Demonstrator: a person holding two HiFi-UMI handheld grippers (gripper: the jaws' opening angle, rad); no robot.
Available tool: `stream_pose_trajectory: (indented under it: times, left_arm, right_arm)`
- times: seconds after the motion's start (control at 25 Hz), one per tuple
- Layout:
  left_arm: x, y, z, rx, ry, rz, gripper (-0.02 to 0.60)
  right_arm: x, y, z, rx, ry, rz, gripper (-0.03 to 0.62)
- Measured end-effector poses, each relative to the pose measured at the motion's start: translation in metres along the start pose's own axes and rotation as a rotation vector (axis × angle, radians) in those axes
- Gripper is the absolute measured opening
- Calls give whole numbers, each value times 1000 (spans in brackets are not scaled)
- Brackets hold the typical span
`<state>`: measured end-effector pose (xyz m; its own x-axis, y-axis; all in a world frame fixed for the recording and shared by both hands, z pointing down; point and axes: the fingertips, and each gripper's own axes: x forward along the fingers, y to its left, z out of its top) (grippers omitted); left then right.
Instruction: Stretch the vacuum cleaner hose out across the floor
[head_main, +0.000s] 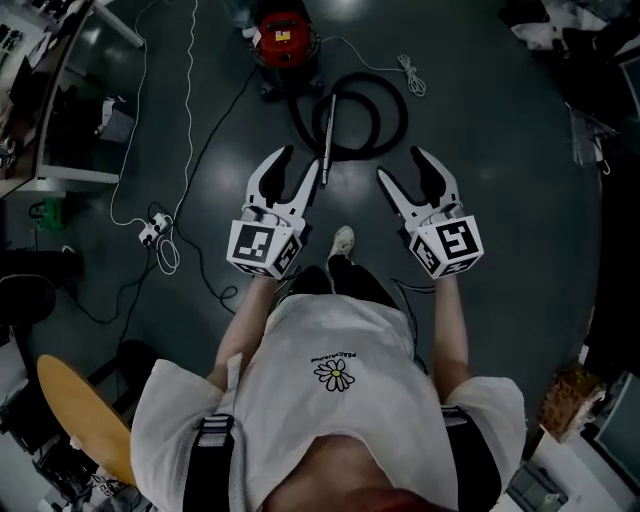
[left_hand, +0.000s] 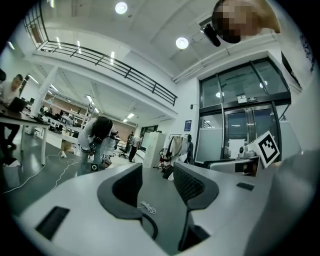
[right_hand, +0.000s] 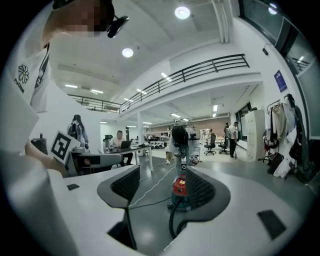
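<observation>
We are looking down at a dark floor (head_main: 500, 200) that is carrying a red vacuum cleaner (head_main: 284, 38). Its black hose (head_main: 400, 115) is lying coiled just beside it, a metal wand (head_main: 328, 135) is crossing the loop, and a white cable (head_main: 190, 80) is trailing towards a power strip (head_main: 150, 232).

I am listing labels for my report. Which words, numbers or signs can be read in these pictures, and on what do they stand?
No text is legible.
Shirt: curved print above a daisy, too small.
Vacuum cleaner: pale label, blurred.
Blue wall sign: too small.
Marker cubes: square patterns, no letters.
</observation>
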<state>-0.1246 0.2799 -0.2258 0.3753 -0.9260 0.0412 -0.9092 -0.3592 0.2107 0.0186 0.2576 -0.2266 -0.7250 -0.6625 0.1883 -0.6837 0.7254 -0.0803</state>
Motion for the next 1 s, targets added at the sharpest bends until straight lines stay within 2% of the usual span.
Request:
stream_pose_trajectory:
  times: [0.24,0.4,0.56,0.68,0.88,1.0]
  left_arm:
    - [85,47,0,-11,5,41,183]
    - [147,85,-8,-45,21,38,268]
    - [199,112,-9,-47,54,36,270]
    - [234,120,-20,-22,109,24,270]
    - [278,126,-75,-36,251,73,270]
    - [309,136,-148,-46,351,124,270]
  right_arm:
    - [76,-78,5,-15,36,-4,296]
    - [131,-117,10,-8,68,-10,296]
    - [167,-150,22,33,76,-32,296]
    - [188,-176,21,27,109,-10,296]
    - [211,-221,-6,-91,217,85,296]
    - [231,-259,-54,-169,291,186,296]
